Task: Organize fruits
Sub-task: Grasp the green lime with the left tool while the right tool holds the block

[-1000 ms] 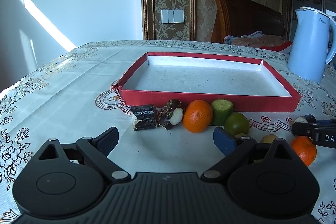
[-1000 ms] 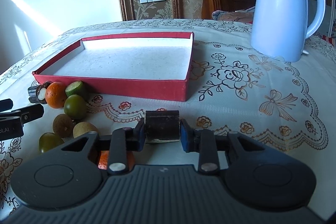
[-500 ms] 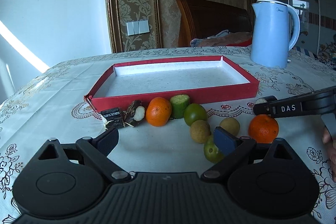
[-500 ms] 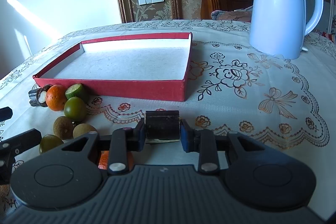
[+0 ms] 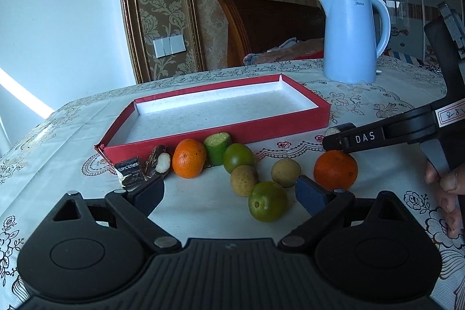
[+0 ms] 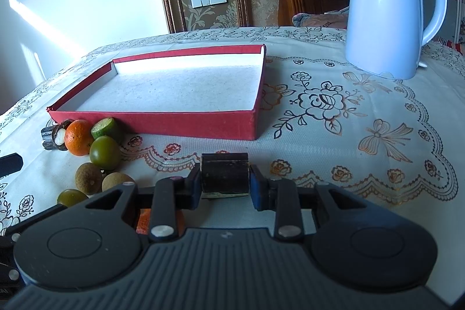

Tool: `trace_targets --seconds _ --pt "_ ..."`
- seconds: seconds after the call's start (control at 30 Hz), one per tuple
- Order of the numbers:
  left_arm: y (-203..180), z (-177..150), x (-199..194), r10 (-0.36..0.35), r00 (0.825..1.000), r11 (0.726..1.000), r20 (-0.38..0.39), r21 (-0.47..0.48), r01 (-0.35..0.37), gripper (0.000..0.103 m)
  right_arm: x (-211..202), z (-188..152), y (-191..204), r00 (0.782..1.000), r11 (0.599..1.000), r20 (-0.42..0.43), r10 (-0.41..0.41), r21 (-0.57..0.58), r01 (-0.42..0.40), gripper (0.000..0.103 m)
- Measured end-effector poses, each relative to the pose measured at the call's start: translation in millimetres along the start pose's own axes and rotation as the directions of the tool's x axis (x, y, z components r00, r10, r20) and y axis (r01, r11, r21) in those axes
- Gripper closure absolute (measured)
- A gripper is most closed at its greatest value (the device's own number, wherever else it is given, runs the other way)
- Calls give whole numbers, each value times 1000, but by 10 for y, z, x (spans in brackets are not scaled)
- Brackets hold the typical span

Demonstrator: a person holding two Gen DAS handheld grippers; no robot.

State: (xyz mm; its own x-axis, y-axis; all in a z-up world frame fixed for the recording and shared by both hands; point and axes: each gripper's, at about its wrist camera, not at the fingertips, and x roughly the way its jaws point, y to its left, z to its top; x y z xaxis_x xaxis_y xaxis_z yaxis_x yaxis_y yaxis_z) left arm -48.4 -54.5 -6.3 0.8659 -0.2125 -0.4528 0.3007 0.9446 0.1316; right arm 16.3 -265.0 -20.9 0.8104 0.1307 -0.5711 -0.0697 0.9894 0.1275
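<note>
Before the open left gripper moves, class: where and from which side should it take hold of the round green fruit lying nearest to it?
Grip the nearest round green fruit across its widest middle, coming straight forward and slightly down. It lies loose on the floral tablecloth just ahead of the open left gripper, between the spread fingers. A brown round fruit sits close behind it, so closing from left and right probably avoids pushing into that.

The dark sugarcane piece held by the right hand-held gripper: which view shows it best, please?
The right wrist view: the dark sugarcane piece sits centred and close, clamped in the right hand-held gripper. The left wrist view shows only its pale cut end past the fingers.
</note>
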Motion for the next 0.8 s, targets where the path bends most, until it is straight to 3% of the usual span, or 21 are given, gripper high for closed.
trace_targets --seconds 0.43,0.8 --pt "-57 6 72 -48 998 999 -39 -26 47 6 -5 -1 -1 1000 1000 0 5 9 -5 73" --pt "-11 -6 173 -76 991 996 -107 -63 69 43 5 -1 -11 1000 1000 0 9 16 -9 73"
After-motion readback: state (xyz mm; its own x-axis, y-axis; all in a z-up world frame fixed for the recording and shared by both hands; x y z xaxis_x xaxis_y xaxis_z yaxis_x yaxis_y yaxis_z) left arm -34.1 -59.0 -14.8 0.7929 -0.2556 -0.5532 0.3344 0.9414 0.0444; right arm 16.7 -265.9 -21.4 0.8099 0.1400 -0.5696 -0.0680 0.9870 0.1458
